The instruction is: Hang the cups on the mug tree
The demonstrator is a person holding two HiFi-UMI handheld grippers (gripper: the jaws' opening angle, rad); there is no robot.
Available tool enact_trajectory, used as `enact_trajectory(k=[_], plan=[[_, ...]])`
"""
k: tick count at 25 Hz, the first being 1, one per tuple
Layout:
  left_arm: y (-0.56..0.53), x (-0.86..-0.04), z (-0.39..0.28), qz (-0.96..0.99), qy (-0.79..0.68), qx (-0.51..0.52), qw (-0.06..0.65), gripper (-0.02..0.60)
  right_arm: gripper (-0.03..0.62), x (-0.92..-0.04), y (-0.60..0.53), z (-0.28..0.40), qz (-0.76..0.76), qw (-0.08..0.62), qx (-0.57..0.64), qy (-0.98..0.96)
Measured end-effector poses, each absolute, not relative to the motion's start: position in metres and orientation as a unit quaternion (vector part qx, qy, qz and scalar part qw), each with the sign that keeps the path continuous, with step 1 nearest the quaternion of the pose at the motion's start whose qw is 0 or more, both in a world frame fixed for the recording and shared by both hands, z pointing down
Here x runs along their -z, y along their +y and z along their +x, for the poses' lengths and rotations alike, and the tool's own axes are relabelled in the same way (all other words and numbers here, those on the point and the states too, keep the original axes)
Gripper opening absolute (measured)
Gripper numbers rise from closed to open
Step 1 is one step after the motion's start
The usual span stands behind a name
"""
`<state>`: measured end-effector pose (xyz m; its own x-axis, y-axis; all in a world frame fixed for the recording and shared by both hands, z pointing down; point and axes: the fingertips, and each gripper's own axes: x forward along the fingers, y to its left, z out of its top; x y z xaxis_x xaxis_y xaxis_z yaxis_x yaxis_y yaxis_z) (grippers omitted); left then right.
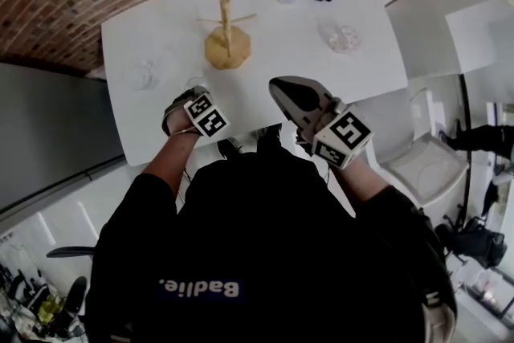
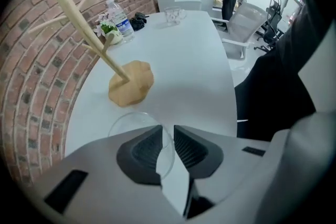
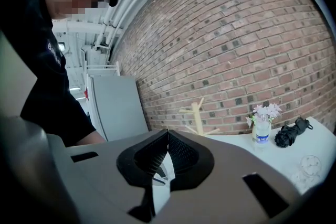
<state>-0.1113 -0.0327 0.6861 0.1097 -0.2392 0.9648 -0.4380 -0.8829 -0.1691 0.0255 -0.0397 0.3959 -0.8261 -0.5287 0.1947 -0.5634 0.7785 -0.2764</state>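
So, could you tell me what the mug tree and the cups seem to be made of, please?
Mug tree: pale, matt tan all over, so probably unvarnished wood. Cups: clear and glossy, the white table showing through them; likely glass, though clear plastic can't be ruled out.

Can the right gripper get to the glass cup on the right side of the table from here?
Probably yes: only bare table lies between the right gripper and that glass cup. Its jaws are shut, though, so they must open first.
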Motion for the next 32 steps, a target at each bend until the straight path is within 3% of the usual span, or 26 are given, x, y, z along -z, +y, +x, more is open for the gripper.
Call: enact_trajectory(k=[11,18,32], plan=[[-0.026,-0.681,-0.111,0.756,-0.193,-0.617,0.106,0.038,0.029,-0.391,-0.055,0.042,0.313,0.036,-0.165,-0.934],[-0.014,-0.649,-0.087,0.813,-0.191,-0.518,0.186,0.034,0.029,-0.386,-0.063,0.046,0.316,0.024,-0.167,-0.934],[-0.028,-0.53,-0.017,0.902,-0.195,-0.33,0.2,0.031,0.029,-0.395,-0.075,0.071,0.334,0.024,-0.183,-0.924]])
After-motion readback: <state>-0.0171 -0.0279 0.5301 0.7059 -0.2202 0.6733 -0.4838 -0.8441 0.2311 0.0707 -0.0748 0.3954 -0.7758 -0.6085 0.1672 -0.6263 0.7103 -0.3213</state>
